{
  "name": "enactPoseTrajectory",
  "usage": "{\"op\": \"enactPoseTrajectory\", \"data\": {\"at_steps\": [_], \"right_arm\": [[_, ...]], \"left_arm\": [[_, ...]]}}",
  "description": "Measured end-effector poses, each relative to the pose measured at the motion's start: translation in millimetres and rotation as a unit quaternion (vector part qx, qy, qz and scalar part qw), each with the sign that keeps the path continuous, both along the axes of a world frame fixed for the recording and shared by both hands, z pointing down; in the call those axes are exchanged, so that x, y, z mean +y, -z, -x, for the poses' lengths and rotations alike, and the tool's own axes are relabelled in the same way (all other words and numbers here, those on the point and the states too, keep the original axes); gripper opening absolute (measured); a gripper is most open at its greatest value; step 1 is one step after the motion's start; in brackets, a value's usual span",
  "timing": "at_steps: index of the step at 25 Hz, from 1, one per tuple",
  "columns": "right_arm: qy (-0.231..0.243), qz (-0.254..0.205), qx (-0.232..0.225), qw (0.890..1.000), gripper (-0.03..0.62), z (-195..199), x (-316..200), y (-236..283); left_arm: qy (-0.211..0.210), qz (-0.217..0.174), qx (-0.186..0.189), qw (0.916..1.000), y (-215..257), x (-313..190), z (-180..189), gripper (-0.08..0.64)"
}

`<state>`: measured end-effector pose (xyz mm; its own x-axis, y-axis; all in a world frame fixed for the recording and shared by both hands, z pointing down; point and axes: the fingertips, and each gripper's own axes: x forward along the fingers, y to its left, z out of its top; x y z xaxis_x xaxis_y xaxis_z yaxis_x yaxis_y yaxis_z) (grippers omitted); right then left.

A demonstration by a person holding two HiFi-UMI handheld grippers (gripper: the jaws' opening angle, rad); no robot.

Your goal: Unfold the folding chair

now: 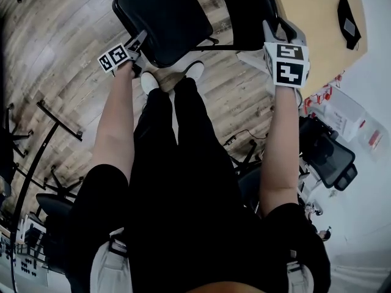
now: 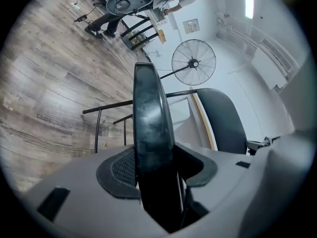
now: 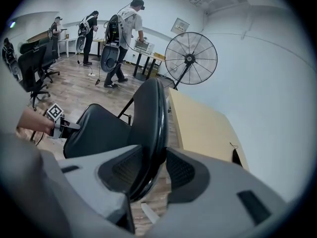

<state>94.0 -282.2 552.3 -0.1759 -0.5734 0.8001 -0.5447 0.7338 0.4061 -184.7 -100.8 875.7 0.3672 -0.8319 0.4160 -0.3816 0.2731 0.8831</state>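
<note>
While two grippers [image 1: 139, 41] [image 1: 278, 28] clamp, one chair [image 1: 168, 17] stands.

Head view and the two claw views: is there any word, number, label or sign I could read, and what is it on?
Nothing here reads as text.
Marker cubes and: black-and-white square patterns, no letters.
Wall plaque: too small to read.
Red-and-white boxes: print too blurred.
Grey label on black object: unreadable.
</note>
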Motion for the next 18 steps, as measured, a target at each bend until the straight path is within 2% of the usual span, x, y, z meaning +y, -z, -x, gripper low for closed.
{"op": "enactPoseTrajectory", "data": {"at_steps": [6,18], "right_arm": [[-0.004,0.003,0.007,1.0,0.144,-2,-5,-18],[-0.014,0.001,0.021,1.0,0.144,-12,-24,-54]], "left_arm": [[-0.009,-0.021,0.028,0.9993,-26,16,13,0.204],[-0.026,-0.033,0.073,0.9965,-74,35,31,0.204]]}}
